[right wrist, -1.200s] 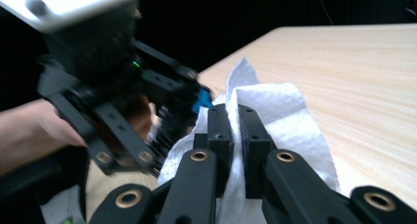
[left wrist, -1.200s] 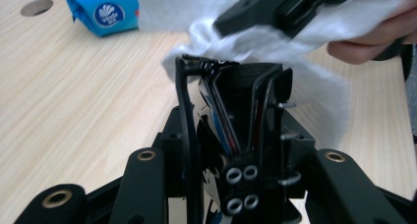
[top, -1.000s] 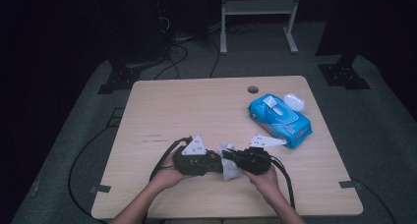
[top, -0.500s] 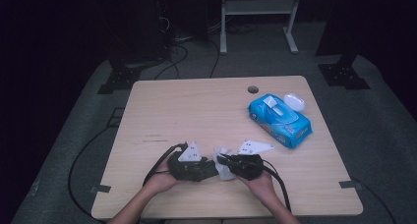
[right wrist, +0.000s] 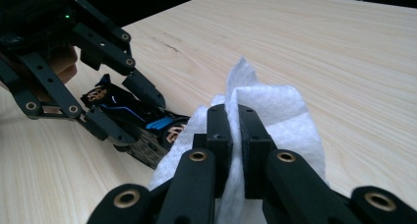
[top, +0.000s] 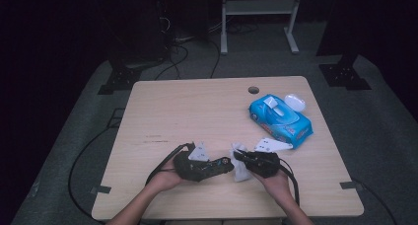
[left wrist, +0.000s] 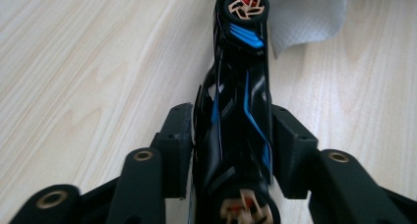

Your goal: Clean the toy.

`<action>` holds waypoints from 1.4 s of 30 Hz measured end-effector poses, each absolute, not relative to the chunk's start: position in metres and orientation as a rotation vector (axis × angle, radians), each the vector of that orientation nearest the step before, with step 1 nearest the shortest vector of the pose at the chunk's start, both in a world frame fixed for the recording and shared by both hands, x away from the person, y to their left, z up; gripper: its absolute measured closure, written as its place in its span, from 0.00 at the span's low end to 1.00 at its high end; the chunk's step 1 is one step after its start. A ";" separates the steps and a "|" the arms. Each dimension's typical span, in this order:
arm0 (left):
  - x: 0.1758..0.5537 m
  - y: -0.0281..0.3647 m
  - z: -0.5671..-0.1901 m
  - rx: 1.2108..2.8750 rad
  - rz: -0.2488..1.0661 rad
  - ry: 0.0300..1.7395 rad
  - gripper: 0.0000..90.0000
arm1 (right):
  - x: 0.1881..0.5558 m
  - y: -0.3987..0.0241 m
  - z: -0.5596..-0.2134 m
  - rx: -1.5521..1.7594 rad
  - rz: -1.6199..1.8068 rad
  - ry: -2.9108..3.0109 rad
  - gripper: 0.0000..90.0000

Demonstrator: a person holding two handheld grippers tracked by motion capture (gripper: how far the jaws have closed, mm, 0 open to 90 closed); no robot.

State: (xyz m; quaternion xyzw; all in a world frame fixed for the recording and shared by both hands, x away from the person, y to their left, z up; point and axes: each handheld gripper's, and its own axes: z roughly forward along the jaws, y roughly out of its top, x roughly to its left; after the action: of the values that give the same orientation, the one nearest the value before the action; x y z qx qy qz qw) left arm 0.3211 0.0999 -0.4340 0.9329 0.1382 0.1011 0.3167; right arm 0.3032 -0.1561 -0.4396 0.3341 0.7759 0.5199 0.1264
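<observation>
A black toy car (left wrist: 238, 111) with blue stripes and red-and-gold wheel hubs is pinched between the jaws of the left gripper (left wrist: 231, 135), the pads pressed against its two sides. In the high view, the left gripper (top: 202, 166) is seen low over the near part of the wooden tabletop (top: 197, 111), held by the person's left hand (top: 165, 178), with the car's nose pointing toward the right gripper (top: 249, 161).

A white wet wipe (right wrist: 265, 116) is clamped between the jaws of the right gripper (right wrist: 235, 135), which are pressed together on a fold of it; the rest of the sheet spreads out around the jaws. In the right gripper view, the wipe is seen just beside the front end of the toy car (right wrist: 133, 118), near one wheel; whether they touch cannot be told. In the left gripper view, a corner of the wipe (left wrist: 307, 17) is seen lying on the tabletop beside the car's far end.

Farther back on the right of the tabletop, a blue pack of wet wipes (top: 280, 119) is seen, with its white lid (top: 294, 101) open.
</observation>
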 end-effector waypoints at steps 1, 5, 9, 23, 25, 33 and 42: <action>0.323 0.096 -0.433 2.468 0.267 0.357 0.58 | 0.304 -0.157 -0.441 0.976 1.517 2.264 0.94; 0.328 0.080 -0.432 2.519 0.266 0.346 0.54 | 0.306 -0.157 -0.445 0.991 1.523 2.277 0.94; 0.334 0.064 -0.432 2.588 0.256 0.335 0.50 | 0.308 -0.161 -0.447 1.034 1.554 2.265 0.94; 0.336 0.050 -0.436 2.700 0.241 0.284 0.64 | 0.313 -0.173 -0.447 1.087 1.619 2.222 0.94; 0.334 0.053 -0.434 2.654 0.267 0.280 0.64 | 0.313 -0.175 -0.446 1.102 1.634 2.211 0.94; 0.330 0.055 -0.415 2.505 0.365 0.233 0.64 | 0.304 -0.169 -0.419 0.994 1.839 2.182 0.94; 0.326 0.058 -0.402 2.382 0.398 0.240 0.64 | 0.306 -0.183 -0.417 1.023 1.810 2.147 0.94</action>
State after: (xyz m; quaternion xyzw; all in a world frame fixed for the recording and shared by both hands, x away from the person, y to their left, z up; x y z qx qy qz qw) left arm 0.3258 0.0581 -0.4024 0.9195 0.0926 0.1538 0.3498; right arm 0.3057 -0.1826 -0.4167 0.3413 0.7162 0.6038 0.0766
